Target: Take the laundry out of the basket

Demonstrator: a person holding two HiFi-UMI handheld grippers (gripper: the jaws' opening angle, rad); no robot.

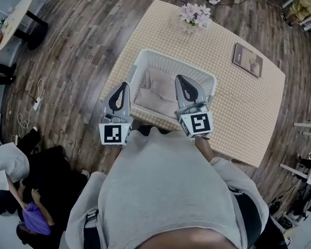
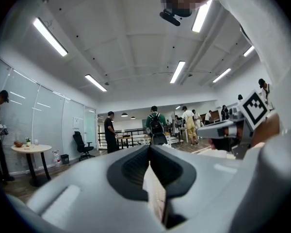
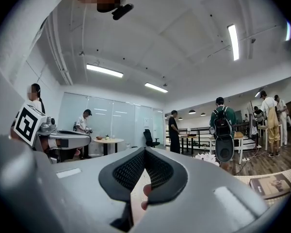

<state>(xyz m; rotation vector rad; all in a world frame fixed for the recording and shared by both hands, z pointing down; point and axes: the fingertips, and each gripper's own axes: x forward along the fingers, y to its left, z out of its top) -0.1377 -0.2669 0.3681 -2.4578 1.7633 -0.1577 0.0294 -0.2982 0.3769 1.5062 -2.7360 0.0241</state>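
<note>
A white slatted laundry basket (image 1: 207, 80) stands on the near-left part of a table with a checked cloth (image 1: 233, 102). Beige laundry (image 1: 158, 91) lies inside it. My left gripper (image 1: 124, 85) is raised over the basket's near-left corner, and my right gripper (image 1: 180, 79) is raised over its near-right side. Both point forward and level, looking out across the room rather than down. In the left gripper view the jaws (image 2: 149, 152) meet at the tips with nothing between them. The right gripper (image 3: 144, 153) is shut and empty too.
A vase of pale flowers (image 1: 195, 14) stands at the table's far edge and a brown booklet (image 1: 248, 59) lies to the right. A round side table (image 1: 10, 21) and a floor cable (image 1: 37, 102) are at the left. A seated person (image 1: 33, 214) is at the lower left.
</note>
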